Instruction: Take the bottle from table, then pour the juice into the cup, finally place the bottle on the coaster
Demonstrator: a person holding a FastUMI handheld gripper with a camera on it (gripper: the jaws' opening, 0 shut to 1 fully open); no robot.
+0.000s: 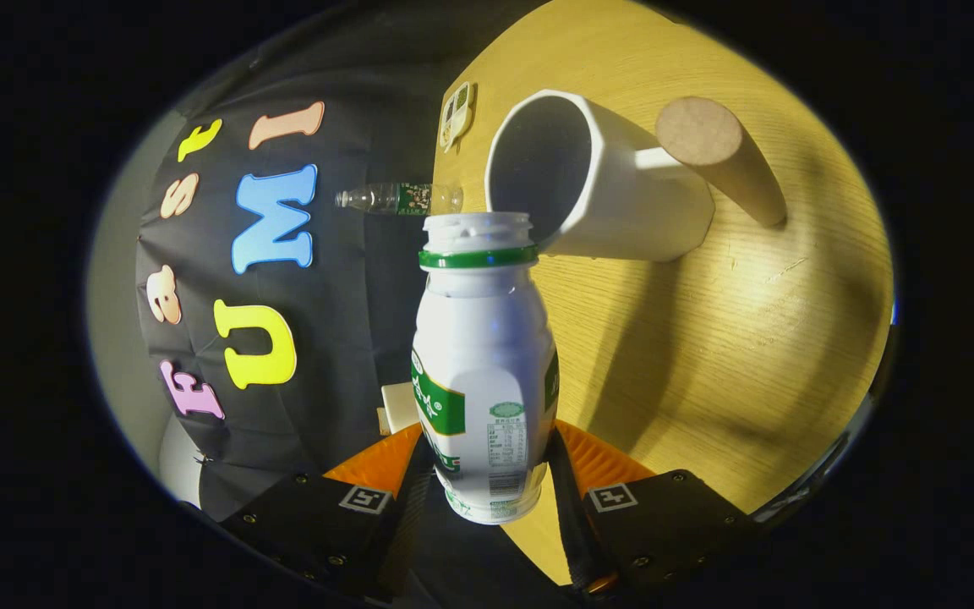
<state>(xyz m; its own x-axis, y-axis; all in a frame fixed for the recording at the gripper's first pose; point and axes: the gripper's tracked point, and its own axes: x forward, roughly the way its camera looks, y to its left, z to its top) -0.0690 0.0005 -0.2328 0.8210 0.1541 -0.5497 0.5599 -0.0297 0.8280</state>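
Your hand-held gripper (487, 474) clamps the white plastic juice bottle (484, 372), tipped toward the white cup (614, 194): pouring step; next, seek the coaster.

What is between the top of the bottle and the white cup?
Nothing. In the gripper view, the bottle, gripped by the gripper, has its open mouth right at the rim of the white cup; no object sits between them.
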